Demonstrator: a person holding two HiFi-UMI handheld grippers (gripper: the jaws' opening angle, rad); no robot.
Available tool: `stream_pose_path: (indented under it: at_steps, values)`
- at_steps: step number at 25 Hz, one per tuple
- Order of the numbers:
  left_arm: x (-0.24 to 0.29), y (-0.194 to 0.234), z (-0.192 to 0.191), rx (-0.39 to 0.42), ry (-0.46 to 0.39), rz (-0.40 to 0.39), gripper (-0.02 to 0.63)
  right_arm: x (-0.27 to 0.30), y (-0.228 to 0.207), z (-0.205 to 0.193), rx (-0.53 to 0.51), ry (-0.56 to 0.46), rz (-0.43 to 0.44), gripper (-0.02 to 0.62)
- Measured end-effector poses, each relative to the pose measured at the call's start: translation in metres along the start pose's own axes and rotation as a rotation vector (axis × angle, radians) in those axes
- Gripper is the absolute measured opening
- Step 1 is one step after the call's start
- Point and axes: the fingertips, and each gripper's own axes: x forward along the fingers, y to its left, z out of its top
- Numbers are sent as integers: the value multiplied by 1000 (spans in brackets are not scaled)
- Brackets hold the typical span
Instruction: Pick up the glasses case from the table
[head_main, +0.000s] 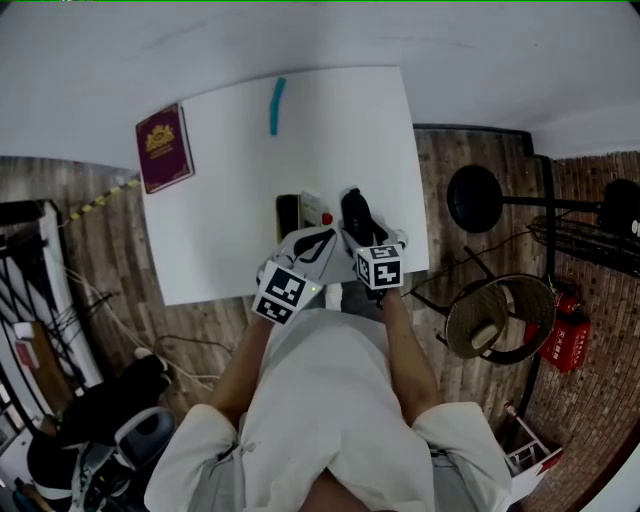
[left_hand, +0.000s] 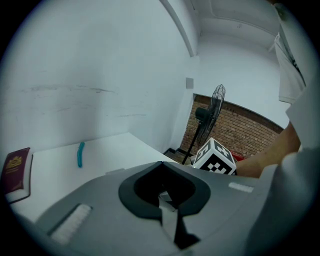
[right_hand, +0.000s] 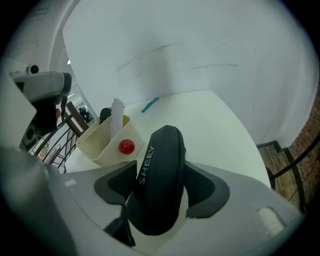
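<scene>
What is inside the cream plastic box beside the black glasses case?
A small red ball and an upright white strip show inside the cream plastic box. Its walls hide the bottom.

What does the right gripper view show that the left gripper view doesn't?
Only the right gripper view: the black glasses case between the jaws of the right gripper, pads against its sides, and behind it a cream organiser box with a red ball. Only the left gripper view: a maroon booklet on the table, a standing fan before a brick wall, and the jaws of the left gripper together, nothing between them. Both: the white table and the teal pen lying on it.
</scene>
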Motion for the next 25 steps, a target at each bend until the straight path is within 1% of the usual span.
stream_pose_path:
  at_steps: [5,10,18,25]
  values:
    - [-1,4,6,5,-19,13,18,-17,-3,18,-16,-70,-8,295]
    - [-7,10,21,10,-60,38,18,-49,0,52,-48,-183,-11,293]
    - [-22,24,47,26,-134,86,18,-103,17,109,-116,-373,-2,293]
    - [-40,27,62,38,-199,114,18,-147,39,141,-180,-513,6,291]
